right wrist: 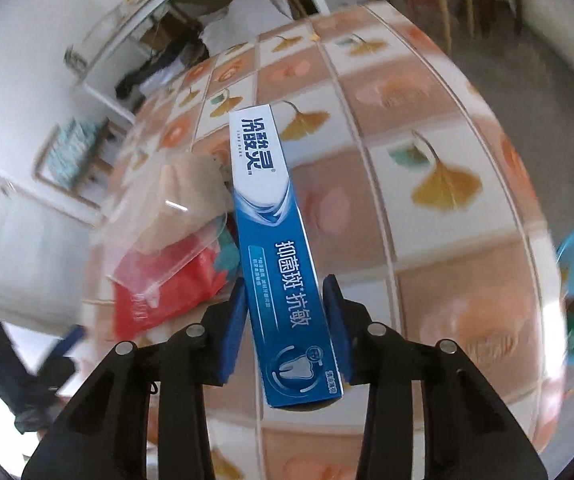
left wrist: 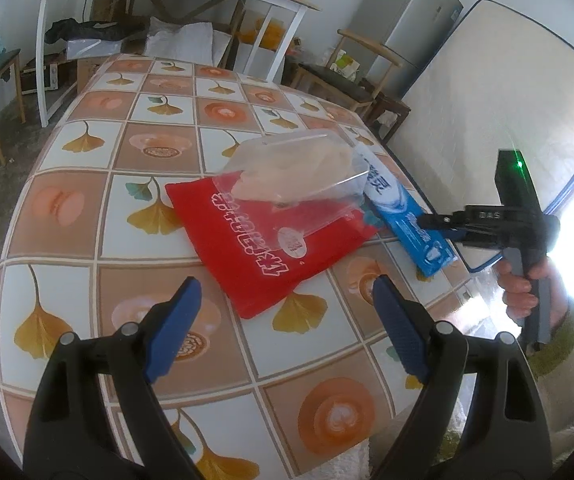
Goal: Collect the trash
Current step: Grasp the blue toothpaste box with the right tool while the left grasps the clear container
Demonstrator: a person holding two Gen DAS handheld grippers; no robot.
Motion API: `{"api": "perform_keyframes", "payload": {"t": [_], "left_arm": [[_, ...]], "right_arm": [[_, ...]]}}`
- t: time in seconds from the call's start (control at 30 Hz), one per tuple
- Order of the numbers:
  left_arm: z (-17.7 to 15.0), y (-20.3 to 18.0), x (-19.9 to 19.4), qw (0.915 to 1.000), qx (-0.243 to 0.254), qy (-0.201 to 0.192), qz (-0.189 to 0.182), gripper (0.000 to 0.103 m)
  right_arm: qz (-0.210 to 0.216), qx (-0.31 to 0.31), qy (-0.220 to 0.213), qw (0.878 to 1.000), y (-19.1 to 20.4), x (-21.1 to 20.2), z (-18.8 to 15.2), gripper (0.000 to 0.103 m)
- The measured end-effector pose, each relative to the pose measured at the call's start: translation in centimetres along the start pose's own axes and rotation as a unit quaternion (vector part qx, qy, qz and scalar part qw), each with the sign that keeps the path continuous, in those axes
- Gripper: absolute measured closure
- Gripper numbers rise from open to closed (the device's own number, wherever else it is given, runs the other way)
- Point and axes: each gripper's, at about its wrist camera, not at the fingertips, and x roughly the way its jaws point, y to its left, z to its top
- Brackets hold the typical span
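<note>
My right gripper [right wrist: 285, 328] is pinching the blue toothpaste box [right wrist: 277, 248] near its tooth-logo end, pads on both long sides; the box sticks out ahead of the claw, over the tiled tablecloth [right wrist: 447, 240]. Just left of it sits a clear plastic container [right wrist: 159, 220] on a red bag [right wrist: 159, 292]. My left gripper [left wrist: 287, 320] is spread wide with nothing between the pads, hovering above the table; red bag [left wrist: 271, 240] lies just ahead, container [left wrist: 295, 172] on top of it.

Black tool [left wrist: 287, 328] frames, blue ribbed pads [left wrist: 175, 332], silver rivets; cream-green sleeve [left wrist: 567, 344].
</note>
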Motion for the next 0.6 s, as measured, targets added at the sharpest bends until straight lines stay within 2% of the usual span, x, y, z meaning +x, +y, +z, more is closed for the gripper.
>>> {"api": "perform_keyframes", "payload": {"t": [0.07, 0.13, 0.2, 0.27, 0.33, 0.43, 0.53, 0.6], "left_arm": [[0.0, -0.1, 0.0, 1.0000, 0.002, 0.000, -0.003, 0.020], [0.2, -0.3, 0.1, 0.9999, 0.006, -0.003, -0.008, 0.020], [0.7, -0.7, 0.2, 0.9998, 0.014, -0.008, -0.011, 0.020], [1.4, -1.2, 0.4, 0.9995, 0.029, -0.013, -0.008, 0.020], [2.4, -2.0, 0.5, 0.9982, 0.057, -0.020, -0.003, 0.019], [4.6, -3.8, 1.1, 0.9918, 0.124, -0.028, 0.007, 0.013], [6.7, -4.9, 2.4, 0.9841, 0.175, -0.028, 0.011, 0.009], [8.0, -5.3, 3.9, 0.9783, 0.207, -0.011, 0.006, 0.009]], "right_arm": [[0.030, 0.033, 0.008, 0.999, -1.7, -0.7, -0.7, 0.065], [0.040, 0.058, 0.009, 0.997, -3.1, -1.4, -1.4, 0.065], [0.023, 0.052, 0.000, 0.998, -3.4, -2.1, -1.8, 0.060], [-0.007, 0.038, -0.016, 0.999, -3.5, -2.9, -2.1, 0.048], [-0.025, 0.026, -0.039, 0.999, -3.6, -3.7, -2.2, 0.042], [-0.040, 0.020, -0.059, 0.997, -4.2, -4.5, -2.1, 0.039], [-0.038, 0.016, -0.070, 0.997, -4.8, -5.1, -2.0, 0.038], [-0.029, 0.014, -0.074, 0.997, -5.4, -5.5, -1.9, 0.038]]}}
